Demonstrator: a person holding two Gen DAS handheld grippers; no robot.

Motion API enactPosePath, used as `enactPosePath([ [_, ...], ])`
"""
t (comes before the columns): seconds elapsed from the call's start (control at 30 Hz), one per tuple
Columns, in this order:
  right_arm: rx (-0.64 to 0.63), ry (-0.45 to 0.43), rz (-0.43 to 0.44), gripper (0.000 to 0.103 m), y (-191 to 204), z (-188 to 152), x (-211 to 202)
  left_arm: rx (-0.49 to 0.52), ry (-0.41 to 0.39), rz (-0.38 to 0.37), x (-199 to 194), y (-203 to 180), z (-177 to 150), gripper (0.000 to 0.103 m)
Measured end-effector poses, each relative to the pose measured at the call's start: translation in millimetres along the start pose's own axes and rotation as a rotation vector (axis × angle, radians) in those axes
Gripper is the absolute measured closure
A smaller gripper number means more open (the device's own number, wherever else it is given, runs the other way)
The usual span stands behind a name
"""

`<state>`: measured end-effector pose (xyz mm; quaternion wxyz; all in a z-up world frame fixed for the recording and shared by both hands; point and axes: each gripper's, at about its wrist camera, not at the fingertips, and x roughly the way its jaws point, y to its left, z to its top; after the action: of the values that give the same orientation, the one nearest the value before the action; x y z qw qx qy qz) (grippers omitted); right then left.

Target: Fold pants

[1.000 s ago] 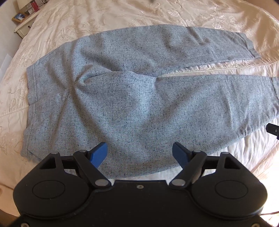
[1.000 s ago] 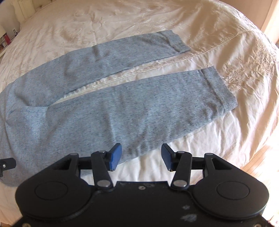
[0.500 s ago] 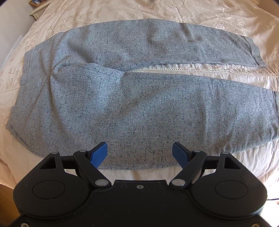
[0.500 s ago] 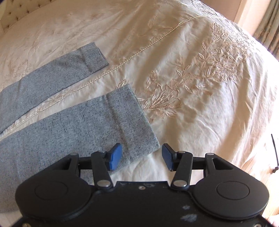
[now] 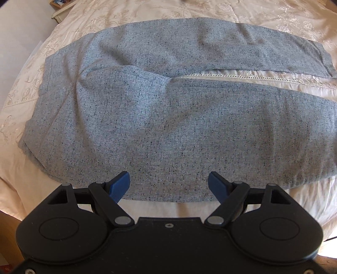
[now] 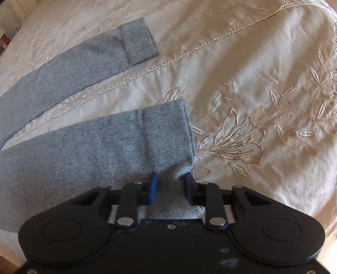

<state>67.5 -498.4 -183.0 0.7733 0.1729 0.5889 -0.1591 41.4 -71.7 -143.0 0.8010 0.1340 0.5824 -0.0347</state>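
Pants point(image 5: 168, 126) lay flat on bedspread point(image 6: 252, 84), waistband left, legs extending right, a strip of bedspread between them. Near leg's cuff point(image 6: 168, 134) sat just before right gripper point(image 6: 169, 185); nightstand point(image 5: 61, 8) stood beyond bed's far-left corner.

grey pants point(image 5: 168, 126) flat on bedspread point(image 5: 273, 16), fingers point(image 5: 120, 185) apart

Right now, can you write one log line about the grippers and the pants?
pants: flat on bedspread | right gripper: just closed on near leg cuff | left gripper: open, empty
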Motion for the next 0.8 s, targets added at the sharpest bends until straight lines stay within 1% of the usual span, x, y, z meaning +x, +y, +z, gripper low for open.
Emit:
enactPosePath([
  [0.07,-0.039,-0.013,-0.028,0.097,9.1,0.0,-7.8,-0.010,-0.001,0.016,8.6,7.6,-0.9,0.021],
  [0.13,-0.077,-0.044,-0.046,0.097,27.0,-5.5,-22.5,-0.039,0.002,0.033,16.7,17.7,-0.8,0.021],
  [0.2,-0.108,-0.056,-0.109,0.099,32.1,-9.4,-37.9,-0.083,0.005,0.036,20.9,28.0,-0.1,0.021],
  [0.27,-0.100,-0.052,-0.155,0.100,26.3,-12.4,-52.2,-0.105,0.009,0.030,22.1,34.8,-1.0,0.021],
  [0.33,-0.073,-0.038,-0.185,0.101,13.8,-16.5,-61.3,-0.099,0.008,0.030,23.5,34.9,-2.8,0.021],
  [0.37,-0.072,-0.035,-0.190,0.101,9.2,-18.0,-61.8,-0.090,0.011,0.031,26.4,33.1,-4.5,0.021],
  [0.4,-0.076,-0.026,-0.175,0.101,3.1,-22.6,-60.2,-0.078,0.023,0.034,30.6,30.1,-5.7,0.020],
  [0.47,-0.071,-0.012,-0.181,0.101,-1.9,-25.6,-51.2,-0.053,0.068,0.038,44.7,22.9,-8.4,0.020],
  [0.53,-0.101,0.011,-0.235,0.101,-0.9,-27.1,-32.0,-0.014,0.147,0.032,62.4,15.8,-12.8,0.021],
  [0.6,-0.118,0.067,-0.278,0.101,-0.4,-30.3,-15.9,-0.010,0.175,0.023,70.8,13.7,-17.4,0.021],
  [0.63,-0.119,0.084,-0.289,0.100,-0.3,-30.9,-12.8,-0.010,0.175,0.021,67.5,14.8,-16.6,0.022],
  [0.67,-0.117,0.075,-0.301,0.100,0.8,-30.2,-15.6,-0.014,0.171,0.012,61.3,17.2,-14.5,0.025],
  [0.7,-0.114,0.049,-0.323,0.099,3.2,-28.5,-22.2,-0.018,0.157,0.002,52.3,20.6,-10.8,0.030],
  [0.73,-0.115,0.011,-0.354,0.097,7.4,-26.2,-31.3,-0.018,0.135,-0.006,43.9,23.7,-7.4,0.031],
  [0.77,-0.118,-0.028,-0.376,0.091,12.2,-23.8,-39.8,-0.018,0.087,-0.011,30.5,27.9,-1.9,0.031],
  [0.8,-0.123,-0.088,-0.387,0.088,21.0,-19.8,-52.3,-0.014,0.046,-0.009,21.3,31.2,3.7,0.030],
])
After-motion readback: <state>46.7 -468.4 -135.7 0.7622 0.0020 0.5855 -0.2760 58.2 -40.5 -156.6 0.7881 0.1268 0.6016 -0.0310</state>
